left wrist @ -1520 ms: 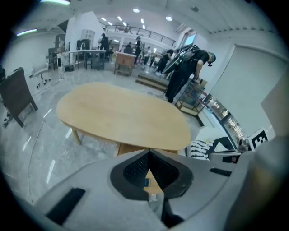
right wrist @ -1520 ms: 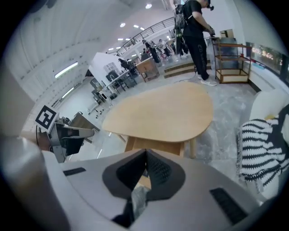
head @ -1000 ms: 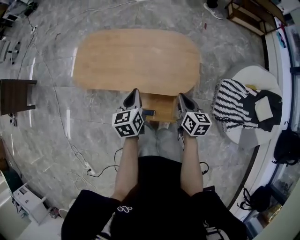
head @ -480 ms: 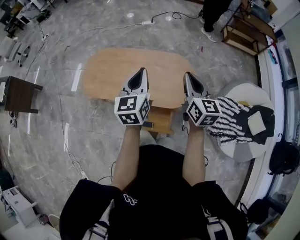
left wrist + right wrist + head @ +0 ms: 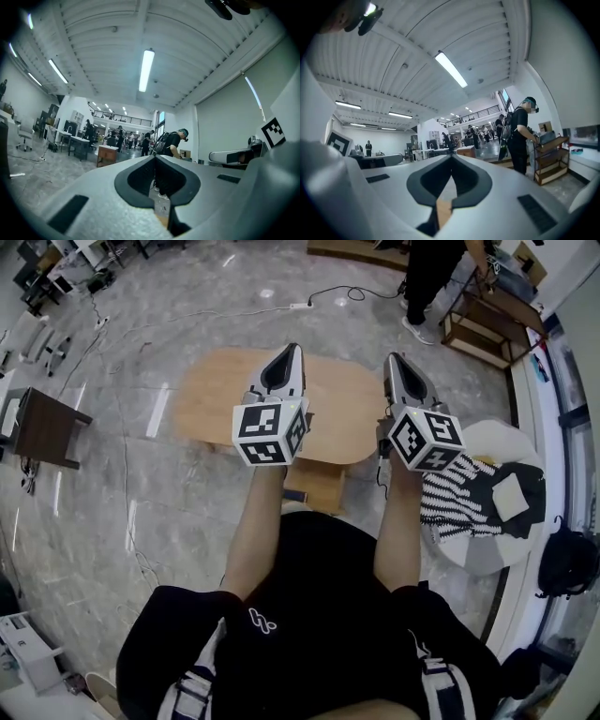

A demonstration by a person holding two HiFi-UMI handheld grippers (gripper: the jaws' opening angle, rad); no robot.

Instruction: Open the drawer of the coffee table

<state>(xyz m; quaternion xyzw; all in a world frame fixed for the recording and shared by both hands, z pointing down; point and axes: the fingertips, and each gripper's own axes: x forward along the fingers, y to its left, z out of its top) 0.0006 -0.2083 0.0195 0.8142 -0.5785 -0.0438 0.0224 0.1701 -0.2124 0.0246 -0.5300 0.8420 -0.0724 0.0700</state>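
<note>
The drawer (image 5: 323, 486) stands pulled out from under the near edge of the coffee table (image 5: 342, 413), toward the person. It shows as a short wooden box between the person's forearms. A dark piece at its left corner may be the handle, though the left forearm hides most of it. The oval wooden tabletop lies on the grey marbled floor (image 5: 141, 512).

Both tools hang in the air above the table, apart from it and from the drawer. The left gripper (image 5: 292, 351) has its jaws pressed together with nothing between them. Its own view looks level across the hall, its tips (image 5: 154, 157) meeting in a single seam. The right gripper (image 5: 394, 359) is likewise closed and empty, and its tips (image 5: 451, 156) are joined in its own view.

To the right of the table is a round white seat (image 5: 487, 549) with a black-and-white striped cloth (image 5: 455, 502) on it. A dark side table (image 5: 47, 427) stands well off to the left. Beyond the table a person in black (image 5: 431, 277) bends at a wooden shelf (image 5: 483, 320).
</note>
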